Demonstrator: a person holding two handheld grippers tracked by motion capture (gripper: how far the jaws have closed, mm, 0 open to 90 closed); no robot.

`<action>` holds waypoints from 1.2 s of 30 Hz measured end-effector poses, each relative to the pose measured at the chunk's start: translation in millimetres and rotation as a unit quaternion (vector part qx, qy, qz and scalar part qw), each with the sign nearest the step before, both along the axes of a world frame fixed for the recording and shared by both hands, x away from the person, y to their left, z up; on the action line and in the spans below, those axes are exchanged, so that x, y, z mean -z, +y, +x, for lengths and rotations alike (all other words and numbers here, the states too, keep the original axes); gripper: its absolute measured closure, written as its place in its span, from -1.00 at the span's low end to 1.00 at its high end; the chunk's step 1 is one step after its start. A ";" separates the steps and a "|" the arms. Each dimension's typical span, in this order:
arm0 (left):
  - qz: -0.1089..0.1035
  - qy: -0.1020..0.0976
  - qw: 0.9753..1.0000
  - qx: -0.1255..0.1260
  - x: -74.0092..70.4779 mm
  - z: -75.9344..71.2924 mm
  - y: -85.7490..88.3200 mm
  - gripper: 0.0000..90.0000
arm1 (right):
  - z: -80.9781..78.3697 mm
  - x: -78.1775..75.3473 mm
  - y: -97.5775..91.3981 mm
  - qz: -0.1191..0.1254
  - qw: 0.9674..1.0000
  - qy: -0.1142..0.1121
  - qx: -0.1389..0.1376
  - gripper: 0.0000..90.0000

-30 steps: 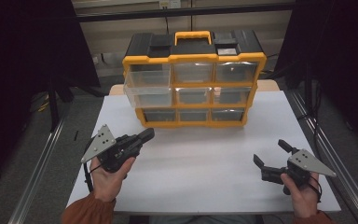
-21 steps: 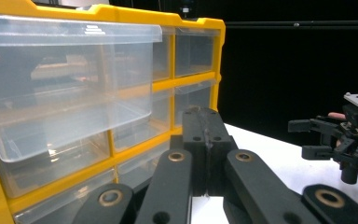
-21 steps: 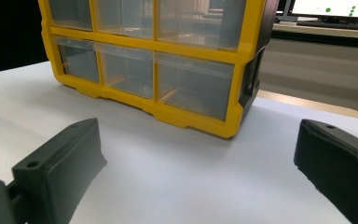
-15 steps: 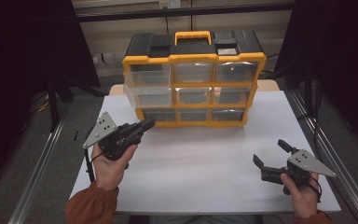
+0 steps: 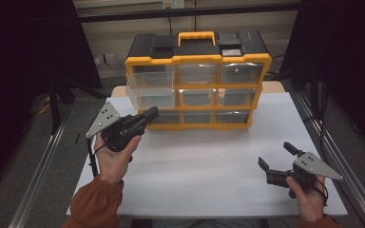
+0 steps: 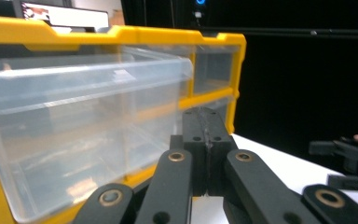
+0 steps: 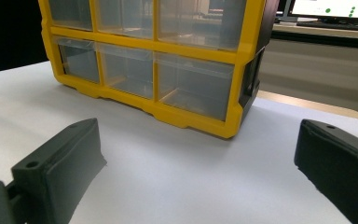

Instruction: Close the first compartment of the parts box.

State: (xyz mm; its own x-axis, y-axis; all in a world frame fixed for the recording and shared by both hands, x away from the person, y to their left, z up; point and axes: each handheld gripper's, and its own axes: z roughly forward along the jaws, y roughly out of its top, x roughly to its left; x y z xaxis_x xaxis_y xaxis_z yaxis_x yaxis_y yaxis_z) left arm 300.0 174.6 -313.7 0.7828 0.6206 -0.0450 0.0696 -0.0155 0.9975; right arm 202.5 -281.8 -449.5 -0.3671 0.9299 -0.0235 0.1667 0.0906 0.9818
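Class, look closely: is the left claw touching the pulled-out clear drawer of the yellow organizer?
Cannot tell. The left gripper view shows the shut left claw close beside the drawer, neither contact nor gap plain.

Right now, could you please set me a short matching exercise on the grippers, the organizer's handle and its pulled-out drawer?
Column one:
1. left gripper
2. right gripper
3. handle
4. pulled-out drawer

Column two:
a. yellow
b. jaws open
c. clear plastic
d. jaws shut

Pairs: 1-d, 2-b, 3-a, 4-c
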 end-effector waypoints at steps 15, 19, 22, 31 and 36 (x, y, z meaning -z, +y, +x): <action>-0.005 0.020 1.000 -0.022 7.9 20.1 10.9 1.00 | -0.2 0.0 -0.7 0.001 1.000 0.001 -0.002 -0.98; 0.003 0.023 0.999 -0.033 10.7 24.1 13.8 1.00 | -0.6 0.2 -0.6 -0.001 1.000 -0.001 -0.001 -0.98; -0.003 0.026 0.999 -0.037 12.3 25.9 13.9 1.00 | -0.6 0.2 -0.5 -0.001 1.000 -0.001 0.000 -0.98; 0.016 0.012 0.999 -0.045 18.4 30.4 11.4 0.98 | -0.1 0.5 -0.3 -0.001 1.000 0.003 -0.001 -0.98; 0.019 0.011 0.999 -0.047 19.0 31.2 9.3 0.98 | -0.5 0.4 -0.7 0.000 1.000 0.001 -0.003 -0.98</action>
